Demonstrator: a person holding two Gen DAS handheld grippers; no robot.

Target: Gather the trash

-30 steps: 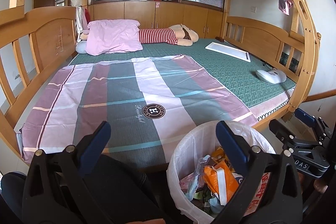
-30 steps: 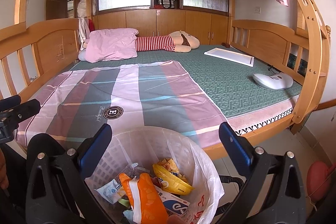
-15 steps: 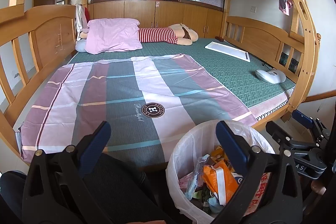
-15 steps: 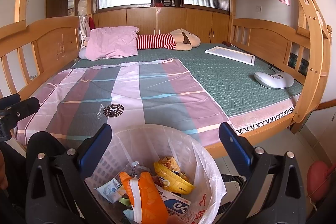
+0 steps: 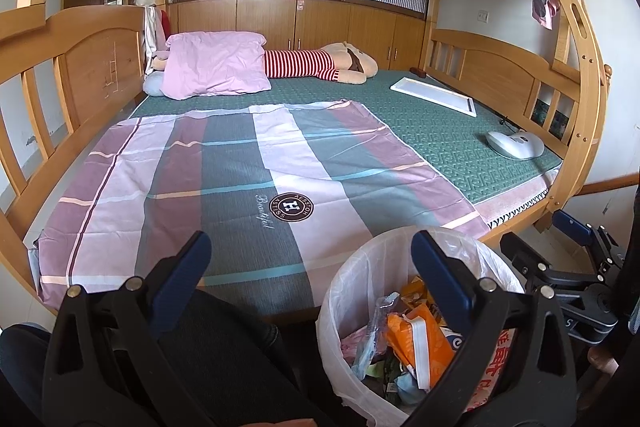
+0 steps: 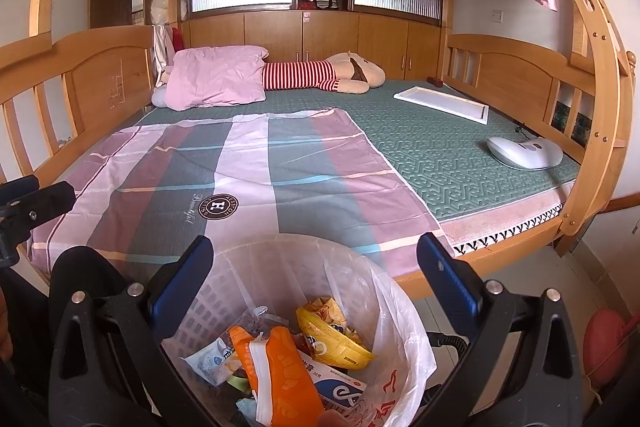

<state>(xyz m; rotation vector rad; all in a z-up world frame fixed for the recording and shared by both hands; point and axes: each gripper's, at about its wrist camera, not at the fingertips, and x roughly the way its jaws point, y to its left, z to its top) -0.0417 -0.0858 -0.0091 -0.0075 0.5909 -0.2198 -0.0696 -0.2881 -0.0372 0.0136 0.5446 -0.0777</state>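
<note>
A white basket-type trash bin (image 6: 280, 267) lined with a white plastic bag stands at the foot of the bed and holds several wrappers, among them an orange packet (image 6: 286, 367) and a yellow packet (image 6: 332, 341). My right gripper (image 6: 316, 267) is open and empty right above the bin. My left gripper (image 5: 306, 263) is open and empty, to the left of the bin (image 5: 360, 267), over the person's dark-clothed knee (image 5: 224, 339). The right gripper also shows at the right edge of the left wrist view (image 5: 560, 239).
A wooden bunk bed (image 5: 80, 67) carries a striped pink and grey sheet (image 5: 240, 179), a pink pillow (image 5: 216, 67), a striped plush toy (image 5: 320, 65), a white frame (image 5: 432, 95) and a white device (image 5: 516, 145). A red ball (image 6: 604, 337) lies on the floor at the right.
Both grippers have drifted slightly upward and forward. Nothing was taken hold of or let go.
</note>
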